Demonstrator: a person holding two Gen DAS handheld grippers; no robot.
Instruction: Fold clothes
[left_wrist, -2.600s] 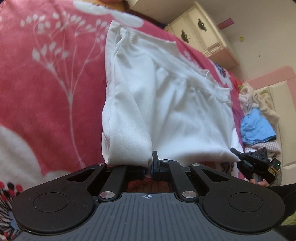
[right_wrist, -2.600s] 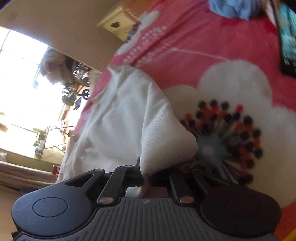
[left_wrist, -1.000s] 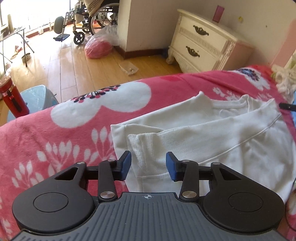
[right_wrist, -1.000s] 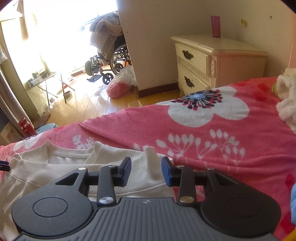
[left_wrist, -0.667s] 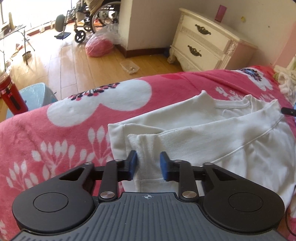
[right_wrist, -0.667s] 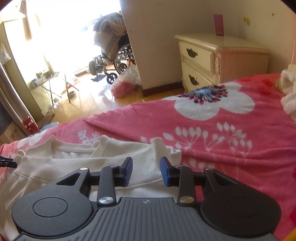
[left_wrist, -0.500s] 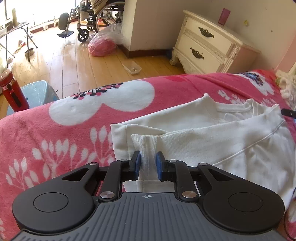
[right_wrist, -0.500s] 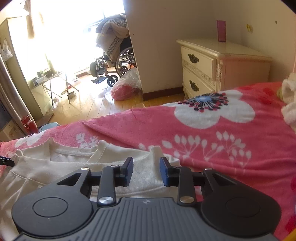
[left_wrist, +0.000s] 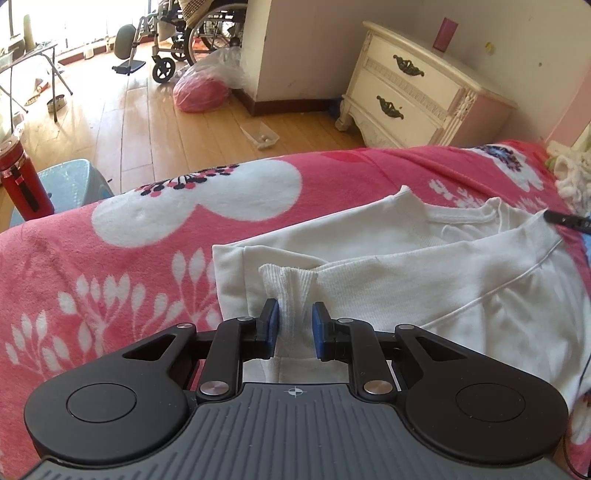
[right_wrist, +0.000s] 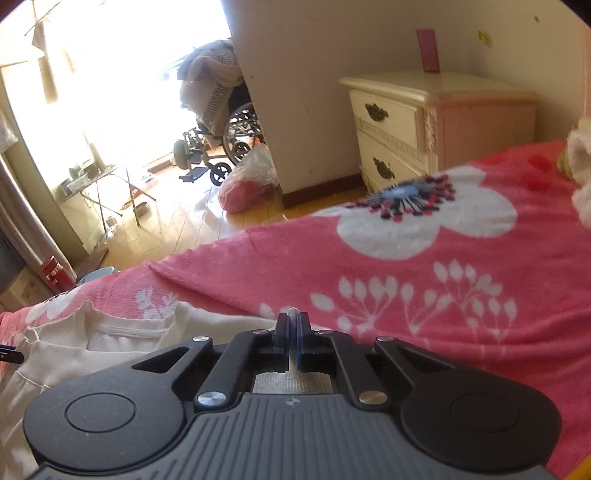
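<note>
A white long-sleeved top (left_wrist: 424, 266) lies folded on the pink floral blanket (left_wrist: 110, 258). My left gripper (left_wrist: 295, 321) is shut on a bunched piece of the top's ribbed hem at its left corner, the cloth standing up between the blue pads. In the right wrist view the top (right_wrist: 110, 339) spreads to the left. My right gripper (right_wrist: 292, 325) has its jaws closing nearly together on a thin fold of the ribbed edge, and a tuft of white pokes out past the tips. The right gripper's black fingertip (left_wrist: 565, 220) shows at the top's far right corner.
The bed's edge runs just beyond the top, with wooden floor behind it. A cream nightstand (left_wrist: 417, 92), a wheelchair (left_wrist: 192, 33), a pink bag (left_wrist: 201, 94), a red bottle (left_wrist: 18, 173) and a blue stool (left_wrist: 74, 181) stand on the floor. A fluffy toy (left_wrist: 572, 177) lies at the right.
Both grippers stood open over the ribbed hem a second ago. The left closed on it first. The right dipped a little and then closed on its corner.
</note>
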